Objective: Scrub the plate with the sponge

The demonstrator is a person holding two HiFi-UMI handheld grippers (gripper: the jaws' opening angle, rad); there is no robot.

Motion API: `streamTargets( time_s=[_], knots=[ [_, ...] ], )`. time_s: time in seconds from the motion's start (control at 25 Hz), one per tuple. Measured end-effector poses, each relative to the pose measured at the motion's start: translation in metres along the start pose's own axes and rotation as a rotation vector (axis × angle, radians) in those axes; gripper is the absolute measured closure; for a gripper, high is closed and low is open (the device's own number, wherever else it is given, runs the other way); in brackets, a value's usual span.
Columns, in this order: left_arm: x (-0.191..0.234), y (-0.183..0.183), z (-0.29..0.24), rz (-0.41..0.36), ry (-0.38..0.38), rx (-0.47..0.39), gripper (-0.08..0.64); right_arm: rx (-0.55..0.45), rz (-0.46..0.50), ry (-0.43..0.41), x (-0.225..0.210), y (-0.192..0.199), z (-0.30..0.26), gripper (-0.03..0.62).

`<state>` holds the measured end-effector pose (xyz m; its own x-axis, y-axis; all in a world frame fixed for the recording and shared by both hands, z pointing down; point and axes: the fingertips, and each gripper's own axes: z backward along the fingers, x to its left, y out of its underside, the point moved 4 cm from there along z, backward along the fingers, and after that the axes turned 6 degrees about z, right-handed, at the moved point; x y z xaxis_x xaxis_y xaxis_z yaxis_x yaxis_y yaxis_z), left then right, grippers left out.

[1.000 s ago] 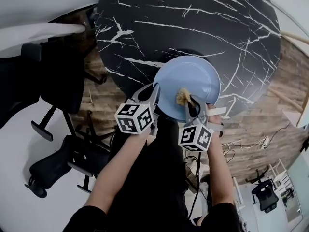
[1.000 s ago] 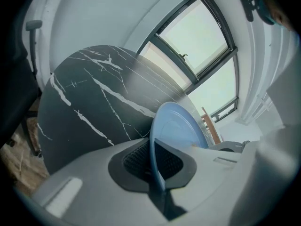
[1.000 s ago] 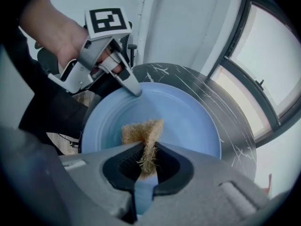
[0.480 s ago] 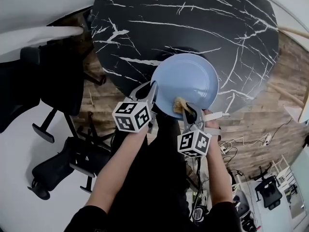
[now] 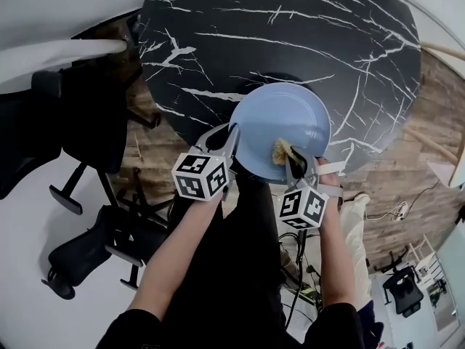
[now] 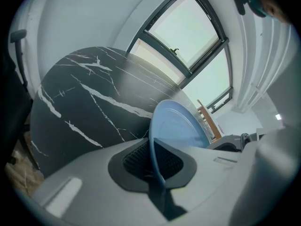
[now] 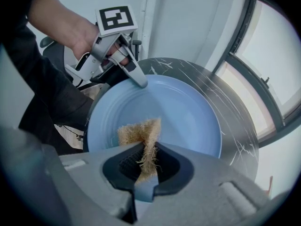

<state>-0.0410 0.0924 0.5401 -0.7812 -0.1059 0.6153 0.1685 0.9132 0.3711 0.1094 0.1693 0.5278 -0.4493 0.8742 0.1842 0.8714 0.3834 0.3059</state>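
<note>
A light blue plate (image 5: 280, 126) hangs over the near edge of the black marble table (image 5: 290, 42). My left gripper (image 5: 232, 138) is shut on the plate's left rim; the rim (image 6: 155, 147) runs edge-on between its pads in the left gripper view. My right gripper (image 5: 290, 157) is shut on a tan fibrous sponge (image 5: 280, 150), which rests on the plate's near part. In the right gripper view the sponge (image 7: 141, 138) sticks up from between the pads onto the plate (image 7: 174, 112), with the left gripper (image 7: 141, 83) clamped on the far rim.
Black office chairs (image 5: 80, 115) stand left of the table over wood flooring (image 5: 407, 173). Cables (image 5: 381, 213) lie on the floor at right. A large window (image 6: 193, 36) rises beyond the table. The person's dark-clothed body (image 5: 232, 267) fills the lower middle.
My right gripper with the sponge slid left and toward the near rim, then back right across the plate. The left gripper kept its hold on the rim.
</note>
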Motion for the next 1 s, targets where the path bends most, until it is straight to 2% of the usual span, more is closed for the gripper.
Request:
streamTargets(
  time_s=[0.32,0.52,0.72,1.0],
  knots=[
    [0.0,0.0,-0.001,-0.001,0.001,0.003,0.541,0.01,-0.064,0.053,-0.04,0.01,-0.005,0.555],
    [0.001,0.0,0.0,-0.002,-0.003,0.011,0.54,0.023,-0.054,0.117,-0.067,0.011,-0.01,0.555],
    [0.0,0.0,-0.001,0.002,-0.009,0.013,0.54,0.072,0.023,0.224,-0.093,0.008,-0.017,0.555],
    [0.001,0.0,-0.002,0.026,-0.015,-0.002,0.538,0.055,0.01,0.29,-0.097,0.005,-0.017,0.555]
  ],
)
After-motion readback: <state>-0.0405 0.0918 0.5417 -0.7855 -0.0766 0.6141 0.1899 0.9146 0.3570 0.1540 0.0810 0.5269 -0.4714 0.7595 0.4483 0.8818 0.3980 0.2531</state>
